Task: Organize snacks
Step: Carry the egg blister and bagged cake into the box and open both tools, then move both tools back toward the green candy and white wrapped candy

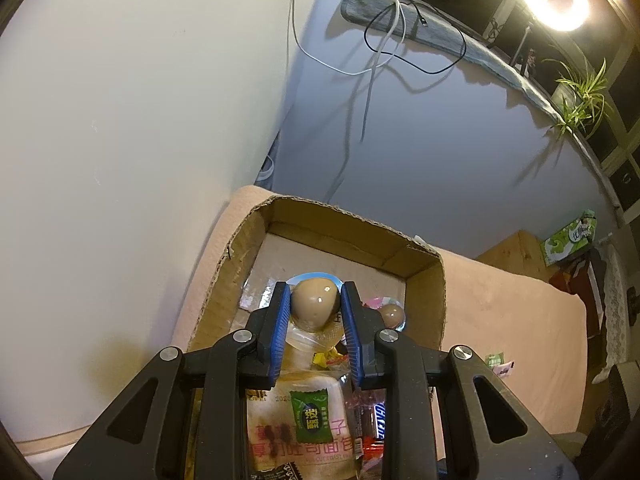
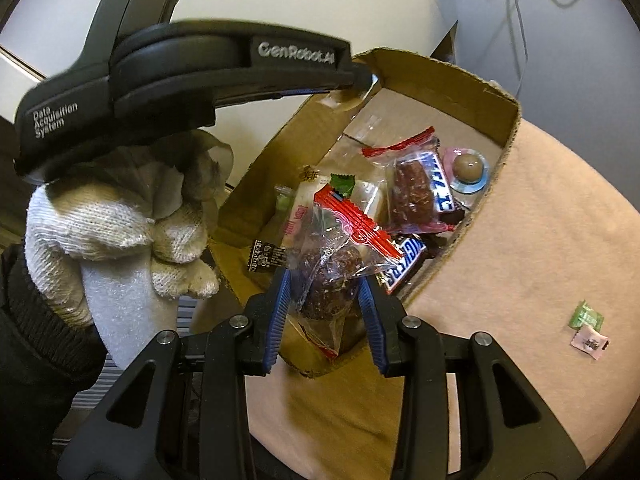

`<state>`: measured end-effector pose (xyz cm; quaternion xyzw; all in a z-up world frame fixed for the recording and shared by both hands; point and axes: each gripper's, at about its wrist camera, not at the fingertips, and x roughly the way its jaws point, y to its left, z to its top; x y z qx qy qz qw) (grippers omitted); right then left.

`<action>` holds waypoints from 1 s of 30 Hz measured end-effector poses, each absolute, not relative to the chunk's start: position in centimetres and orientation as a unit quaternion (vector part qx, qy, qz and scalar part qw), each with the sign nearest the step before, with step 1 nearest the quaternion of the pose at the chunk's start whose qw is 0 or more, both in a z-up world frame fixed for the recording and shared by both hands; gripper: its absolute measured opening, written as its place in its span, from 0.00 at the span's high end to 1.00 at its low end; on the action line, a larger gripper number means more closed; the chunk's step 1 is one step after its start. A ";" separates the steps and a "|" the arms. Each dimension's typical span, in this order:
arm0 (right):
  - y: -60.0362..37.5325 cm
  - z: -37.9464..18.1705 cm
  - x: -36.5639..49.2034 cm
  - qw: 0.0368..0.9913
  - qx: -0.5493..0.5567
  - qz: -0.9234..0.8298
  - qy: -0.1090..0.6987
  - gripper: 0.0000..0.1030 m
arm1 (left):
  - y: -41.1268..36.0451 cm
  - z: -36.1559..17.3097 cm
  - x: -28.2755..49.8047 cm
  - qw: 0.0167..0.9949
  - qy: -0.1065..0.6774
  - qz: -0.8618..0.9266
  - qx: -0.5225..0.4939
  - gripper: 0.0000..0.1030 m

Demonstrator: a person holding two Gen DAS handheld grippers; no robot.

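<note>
Cardboard, torn along its rim, forms the open box (image 1: 424,276) that sits on a peach-coloured cloth (image 1: 512,320) and holds the snacks. The left gripper (image 1: 316,304) pinches a brown egg-shaped snack in a clear blister (image 1: 314,302) between its blue pads, over the inside of the box; below it lie a bread packet with red print (image 1: 296,432) and a small green candy (image 1: 311,414) on top of it. A second brown egg snack (image 1: 393,314) shows just beside the right-hand pad. From the right wrist view, the right gripper (image 2: 324,300) clamps a clear red-edged packet with a dark date-like sweet (image 2: 328,280) above the near corner of the box; Snickers bars (image 2: 408,256) and another red-edged packet (image 2: 412,184) lie just beyond. A gloved hand (image 2: 120,216) holding the other tool crowds the left of that view (its black arm crosses the box's far wall). Out on the cloth, well apart from the box, lie a green candy (image 2: 586,315) and a pink one (image 2: 590,342), touching. Cables (image 1: 384,40) hang down the wall behind.
</note>
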<state>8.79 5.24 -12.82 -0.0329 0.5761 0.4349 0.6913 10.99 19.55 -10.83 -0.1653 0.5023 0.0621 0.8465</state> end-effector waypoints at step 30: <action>-0.8 -13.5 12.1 0.723 -0.023 0.394 0.566 0.54 | 15.7 -9.4 10.8 0.859 0.492 0.032 -0.140 0.76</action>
